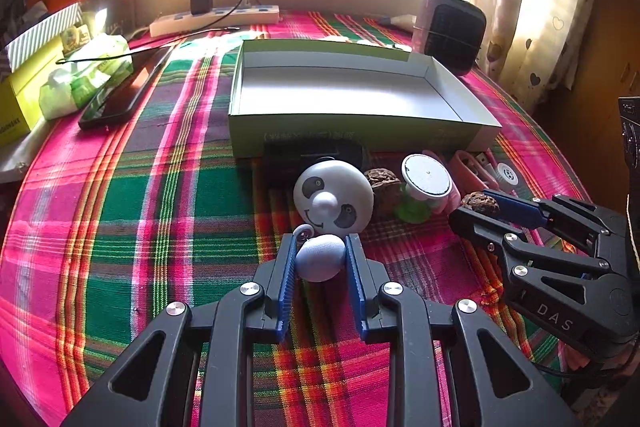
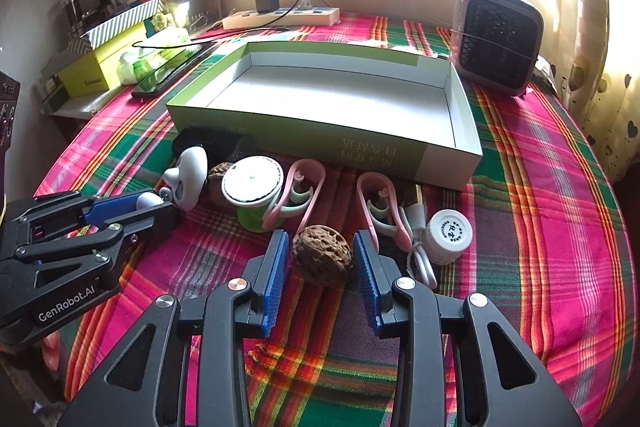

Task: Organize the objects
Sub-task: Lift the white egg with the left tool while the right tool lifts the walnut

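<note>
The left gripper (image 1: 320, 259) is clamped on the pale ball end of a panda-faced toy (image 1: 333, 195), both blue pads pressing its sides. The right gripper (image 2: 320, 255) straddles a walnut (image 2: 322, 255) lying on the plaid cloth (image 2: 560, 227); a thin gap shows at each pad, so the fingers are released. Both items sit just before the near wall of the shallow cardboard box (image 2: 256, 131), whose white floor is bare. Around the walnut: a green cup with a white lid (image 2: 252, 195) to the left, pink clips (image 2: 378, 207) and a white round cap (image 2: 448, 235) to the right, close by. Open cloth extends right of the box. A small fan (image 2: 500, 39) stands at its far right corner, a power strip (image 2: 280, 17) behind it below the window.
</note>
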A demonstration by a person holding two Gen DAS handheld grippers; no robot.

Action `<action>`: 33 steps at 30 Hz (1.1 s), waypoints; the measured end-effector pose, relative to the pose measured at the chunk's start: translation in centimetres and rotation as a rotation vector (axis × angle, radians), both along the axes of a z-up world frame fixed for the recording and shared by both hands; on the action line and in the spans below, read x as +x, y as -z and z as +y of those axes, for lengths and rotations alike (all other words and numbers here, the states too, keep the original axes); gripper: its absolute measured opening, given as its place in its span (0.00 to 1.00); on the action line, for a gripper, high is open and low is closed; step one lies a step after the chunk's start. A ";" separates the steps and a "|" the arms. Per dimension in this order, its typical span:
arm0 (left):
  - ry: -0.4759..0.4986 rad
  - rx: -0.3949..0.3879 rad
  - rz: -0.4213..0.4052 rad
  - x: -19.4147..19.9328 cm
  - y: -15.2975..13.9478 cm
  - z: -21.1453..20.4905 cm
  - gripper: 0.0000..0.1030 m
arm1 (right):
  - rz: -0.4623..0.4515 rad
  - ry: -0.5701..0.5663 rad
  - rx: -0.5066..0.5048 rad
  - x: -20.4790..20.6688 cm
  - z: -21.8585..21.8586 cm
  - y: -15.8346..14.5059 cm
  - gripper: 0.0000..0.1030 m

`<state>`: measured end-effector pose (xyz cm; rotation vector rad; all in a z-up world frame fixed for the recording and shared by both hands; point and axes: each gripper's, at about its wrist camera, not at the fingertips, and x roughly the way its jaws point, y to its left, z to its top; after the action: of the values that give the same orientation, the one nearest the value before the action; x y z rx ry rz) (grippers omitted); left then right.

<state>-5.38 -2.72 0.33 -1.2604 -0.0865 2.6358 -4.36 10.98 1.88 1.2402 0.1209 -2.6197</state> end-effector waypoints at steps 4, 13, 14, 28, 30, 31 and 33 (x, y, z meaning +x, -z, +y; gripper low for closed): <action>-0.001 -0.003 0.000 0.0 0.0 0.0 0.22 | -0.002 0.007 -0.012 0.0 0.2 0.0 0.32; -0.005 -0.006 0.002 -0.2 -0.1 0.1 0.21 | -0.003 0.004 -0.022 0.2 0.3 -0.1 0.32; -0.005 -0.007 0.002 -0.2 -0.1 0.1 0.21 | -0.004 0.005 -0.024 0.2 0.4 -0.1 0.32; -0.008 0.000 0.039 0.2 -1.8 -0.3 0.21 | 0.026 -0.005 -0.070 0.3 0.5 -1.7 0.32; -0.006 -0.001 0.047 0.1 -2.2 -0.2 0.21 | 0.031 -0.008 -0.080 0.2 0.6 -2.1 0.32; -0.004 0.000 0.051 0.1 -2.5 -0.2 0.21 | 0.036 -0.009 -0.079 0.1 0.6 -2.3 0.32; 0.000 -0.002 0.061 -0.1 -2.9 -0.1 0.21 | 0.045 -0.012 -0.078 -0.1 0.5 -2.8 0.32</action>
<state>-5.53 -2.86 3.27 -1.1799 -0.0739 2.6729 -4.45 11.52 4.70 1.1514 0.0332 -2.6166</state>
